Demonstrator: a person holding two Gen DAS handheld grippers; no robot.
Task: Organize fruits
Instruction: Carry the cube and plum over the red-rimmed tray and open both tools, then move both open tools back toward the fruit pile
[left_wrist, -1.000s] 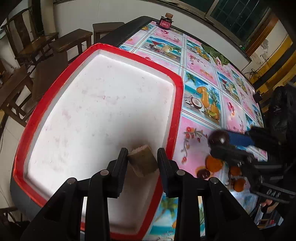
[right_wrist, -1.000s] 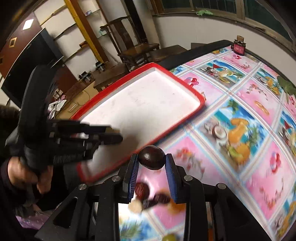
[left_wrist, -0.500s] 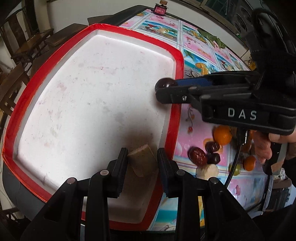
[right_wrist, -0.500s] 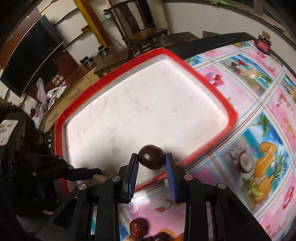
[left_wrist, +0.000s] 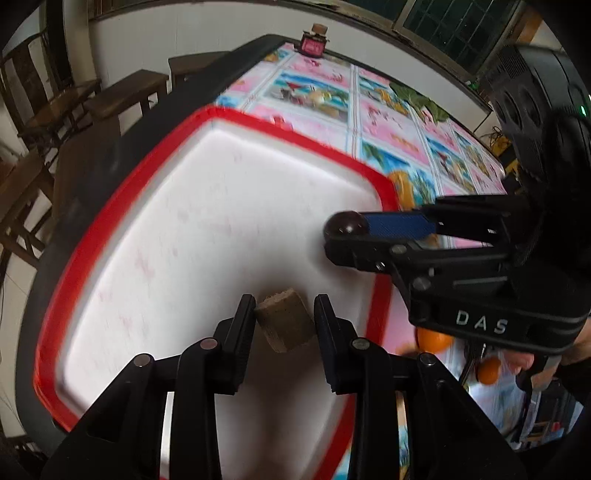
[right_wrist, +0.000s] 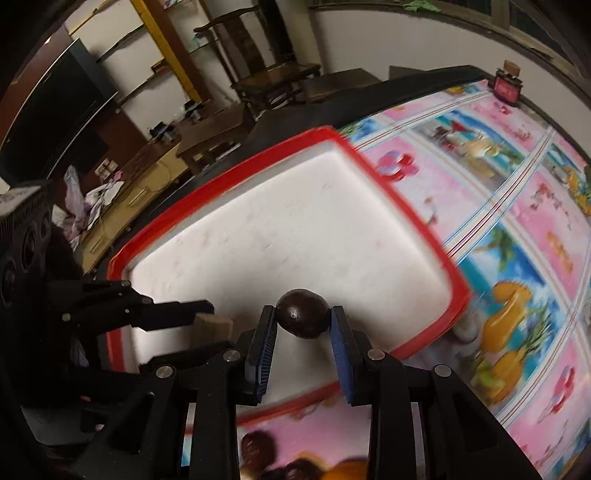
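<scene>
My left gripper (left_wrist: 284, 314) is shut on a tan-brown chunk of fruit (left_wrist: 286, 321) and holds it over the near part of the white tray with a red rim (left_wrist: 207, 110). My right gripper (right_wrist: 303, 314) is shut on a dark round fruit (right_wrist: 303, 313) and holds it over the tray's near side (right_wrist: 458, 280). In the left wrist view the right gripper (left_wrist: 347, 232) reaches in from the right with the dark fruit (left_wrist: 345, 227). In the right wrist view the left gripper (right_wrist: 207, 317) comes in from the left with the chunk (right_wrist: 212, 326).
The table carries a pink and blue fruit-print cloth (right_wrist: 517, 206). Loose fruits lie on it beside the tray: oranges (left_wrist: 432, 339) and dark fruits (right_wrist: 258, 448). A small red jar (left_wrist: 314, 42) stands at the far table edge. Wooden chairs (left_wrist: 48, 107) stand beyond the table.
Both grippers have moved further over the tray, each keeping its fruit. The right gripper has come from the loose fruits on the cloth across the tray's rim.
</scene>
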